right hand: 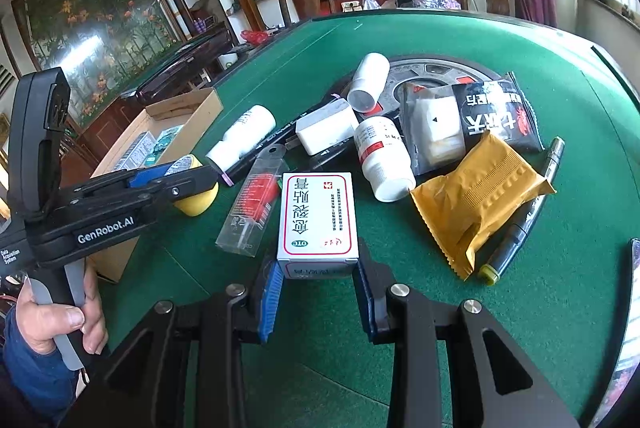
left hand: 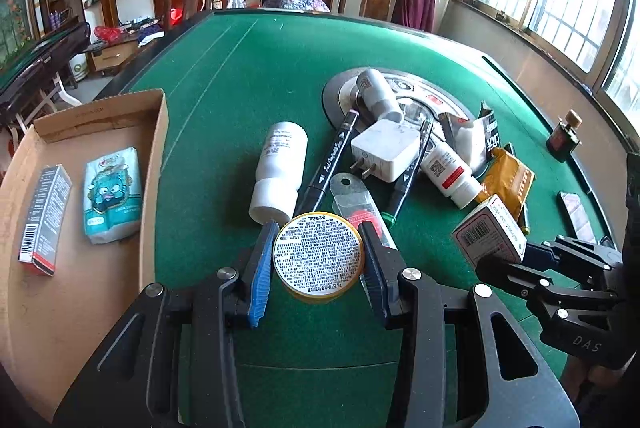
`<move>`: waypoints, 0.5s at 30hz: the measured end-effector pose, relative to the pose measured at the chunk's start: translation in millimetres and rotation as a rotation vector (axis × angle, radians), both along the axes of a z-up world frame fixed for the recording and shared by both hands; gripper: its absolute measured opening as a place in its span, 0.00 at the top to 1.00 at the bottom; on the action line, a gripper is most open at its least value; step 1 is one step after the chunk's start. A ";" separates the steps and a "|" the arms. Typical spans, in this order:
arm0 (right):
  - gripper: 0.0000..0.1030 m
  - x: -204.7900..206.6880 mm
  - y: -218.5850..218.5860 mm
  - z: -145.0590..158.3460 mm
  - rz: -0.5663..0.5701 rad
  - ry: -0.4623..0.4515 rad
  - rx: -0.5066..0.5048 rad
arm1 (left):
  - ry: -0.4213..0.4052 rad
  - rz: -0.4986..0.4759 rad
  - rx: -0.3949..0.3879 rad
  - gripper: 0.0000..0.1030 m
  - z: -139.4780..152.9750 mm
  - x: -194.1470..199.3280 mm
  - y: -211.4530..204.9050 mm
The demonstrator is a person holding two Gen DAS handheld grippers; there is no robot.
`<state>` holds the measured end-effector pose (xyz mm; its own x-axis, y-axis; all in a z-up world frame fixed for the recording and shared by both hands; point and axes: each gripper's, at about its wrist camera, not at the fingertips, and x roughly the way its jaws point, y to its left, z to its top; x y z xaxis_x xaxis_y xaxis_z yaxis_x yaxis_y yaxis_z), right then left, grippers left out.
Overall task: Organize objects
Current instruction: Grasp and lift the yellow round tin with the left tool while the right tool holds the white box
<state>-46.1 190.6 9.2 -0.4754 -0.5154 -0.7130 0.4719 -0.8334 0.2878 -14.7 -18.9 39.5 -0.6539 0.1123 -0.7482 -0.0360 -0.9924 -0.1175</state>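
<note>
While its blue pads clamp a round yellow tin with a printed white label [left hand: 319, 255], the left gripper [left hand: 319, 256] hangs over the green felt table [left hand: 240, 76], right of the open cardboard box [left hand: 154, 148]. Farther right, the right gripper [right hand: 318, 276] grips a white rectangular medicine carton [right hand: 318, 218], just before the cluttered pile.

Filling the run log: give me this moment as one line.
left tongs: shut on yellow tin | right tongs: shut on medicine box | cardboard box: holds two items | pile remains on green table
</note>
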 end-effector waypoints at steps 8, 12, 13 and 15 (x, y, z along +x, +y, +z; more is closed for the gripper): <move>0.68 3.0 2.0 3.3 0.003 0.011 -0.017 | 0.029 0.005 0.017 0.61 13.6 6.4 -8.5; 0.68 2.8 1.4 4.7 -0.003 0.012 -0.024 | 0.039 0.008 0.027 0.61 17.4 8.8 -13.2; 0.68 2.9 1.4 4.7 -0.005 0.010 -0.026 | 0.041 0.009 0.029 0.61 18.3 9.2 -14.6; 0.68 3.2 1.2 5.6 -0.009 0.006 -0.037 | 0.046 0.013 0.035 0.61 20.6 10.1 -18.1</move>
<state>-42.9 191.8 14.8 -0.4841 -0.5374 -0.6906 0.4660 -0.8263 0.3163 -4.5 -37.0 60.1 -0.6890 0.1290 -0.7132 -0.0289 -0.9881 -0.1508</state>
